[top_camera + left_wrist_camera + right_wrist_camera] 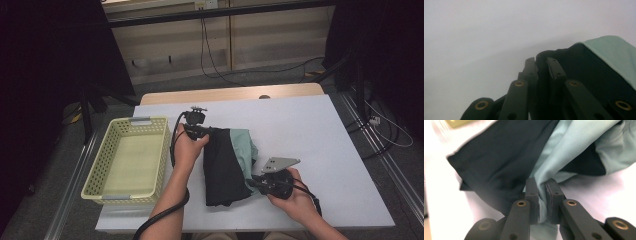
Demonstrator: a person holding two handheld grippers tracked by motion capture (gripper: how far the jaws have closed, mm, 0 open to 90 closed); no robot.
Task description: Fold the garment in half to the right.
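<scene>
At the left of the white table (320,130) I see the pale yellow basket (127,159) standing empty, and just right of it my left gripper (209,133) is clamped on the far edge of the black-and-mint garment (227,165), its jaws pinching a fold of the black cloth (574,65) between them. The garment lies folded in the middle of the table, between the two hands. At its near right edge my right gripper (251,179) is clamped on the mint cloth (566,147), which bunches up between its pads (532,192).
</scene>
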